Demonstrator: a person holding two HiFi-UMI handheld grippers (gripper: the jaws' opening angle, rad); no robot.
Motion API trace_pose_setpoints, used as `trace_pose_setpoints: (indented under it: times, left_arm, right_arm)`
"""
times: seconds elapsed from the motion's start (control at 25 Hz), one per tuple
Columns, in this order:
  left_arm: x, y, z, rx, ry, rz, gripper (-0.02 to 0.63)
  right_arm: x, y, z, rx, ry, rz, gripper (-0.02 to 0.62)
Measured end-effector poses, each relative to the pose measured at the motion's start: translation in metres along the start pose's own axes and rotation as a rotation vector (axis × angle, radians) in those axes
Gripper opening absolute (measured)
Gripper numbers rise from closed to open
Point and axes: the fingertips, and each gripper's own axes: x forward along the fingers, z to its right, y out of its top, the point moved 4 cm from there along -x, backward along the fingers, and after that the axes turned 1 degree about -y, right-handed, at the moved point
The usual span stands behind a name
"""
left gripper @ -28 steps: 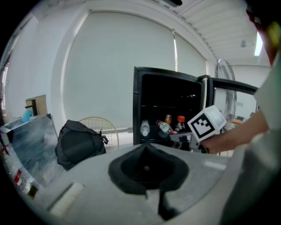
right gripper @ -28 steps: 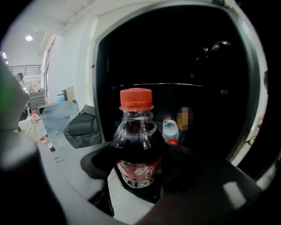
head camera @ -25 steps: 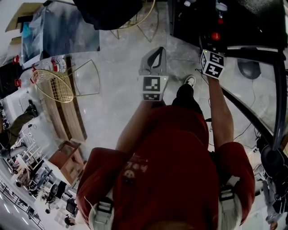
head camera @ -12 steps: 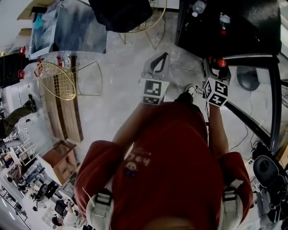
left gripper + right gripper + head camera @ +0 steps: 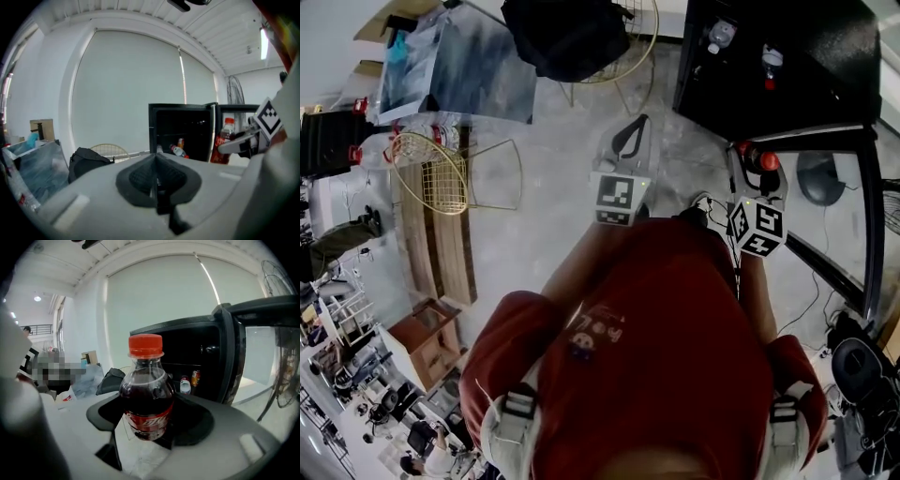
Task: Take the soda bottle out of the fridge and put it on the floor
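The soda bottle (image 5: 146, 390), dark cola with a red cap and red label, stands upright between the pads of my right gripper (image 5: 147, 423), which is shut on its body. From the head view, the soda bottle (image 5: 762, 162) is outside the black fridge (image 5: 825, 66), in front of the open fridge door (image 5: 868, 202), with the right gripper (image 5: 754, 183) round it. My left gripper (image 5: 628, 134) is held over the floor to the left, its pads (image 5: 143, 177) pressed together with nothing between them. Its view shows the soda bottle (image 5: 224, 140) beside the fridge (image 5: 161, 123).
Other bottles (image 5: 717, 36) and a can (image 5: 195, 378) remain inside the fridge. A black bag (image 5: 567, 37) rests on a wire chair; another wire chair (image 5: 441, 173) and a wooden bench (image 5: 436, 248) stand at left. A fan (image 5: 286, 376) and cables (image 5: 816, 272) are at right.
My right gripper has drawn the bottle back out of the fridge towards the person and upward. The left gripper has risen a little and stayed shut.
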Motion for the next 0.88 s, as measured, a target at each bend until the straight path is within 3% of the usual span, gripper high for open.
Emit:
trace_pose_setpoints:
  times: [0.4,0.88]
  left_arm:
    - [-0.017,0.023,-0.001,0.034,0.028,0.044,0.000]
    - [-0.023,0.021,0.011,0.040,0.048,0.037,0.000]
  right_arm:
    - [-0.021,0.036,-0.017,-0.067,0.055,0.080,0.302]
    - [-0.022,0.033,-0.009,-0.072,0.090,0.079,0.302]
